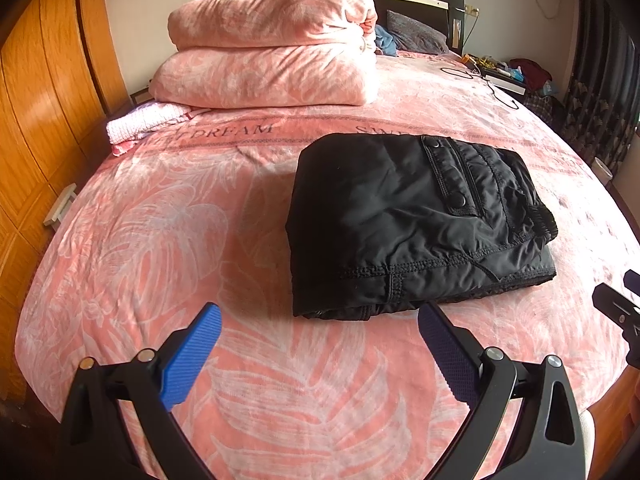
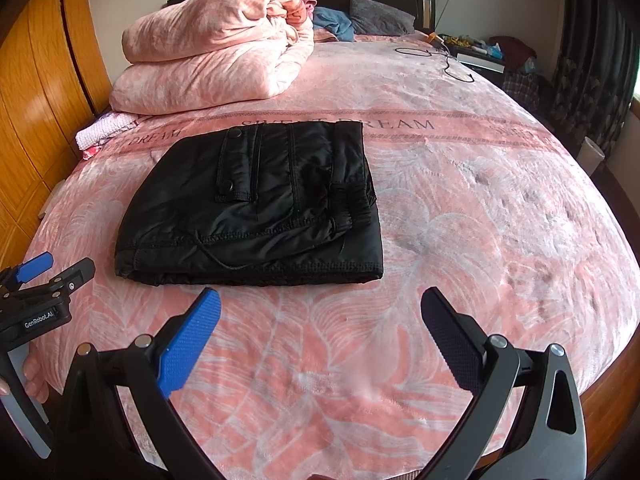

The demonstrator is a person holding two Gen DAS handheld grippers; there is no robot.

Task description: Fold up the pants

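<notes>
From the left wrist view, the left gripper [image 1: 320,316] hovers spread wide, empty, just short of the near edge of the black pants [image 1: 416,216]; bare pink bedspread [image 1: 160,240] stretches wide to the left. The pants lie folded into a compact rectangle, snap pocket up.

From the right wrist view, the right gripper [image 2: 320,300] is likewise spread, empty, near the pants' [image 2: 256,208] stitched near hem, with open bedspread [image 2: 480,220] rightward. A folded quilt [image 2: 208,56] sits well behind.
</notes>
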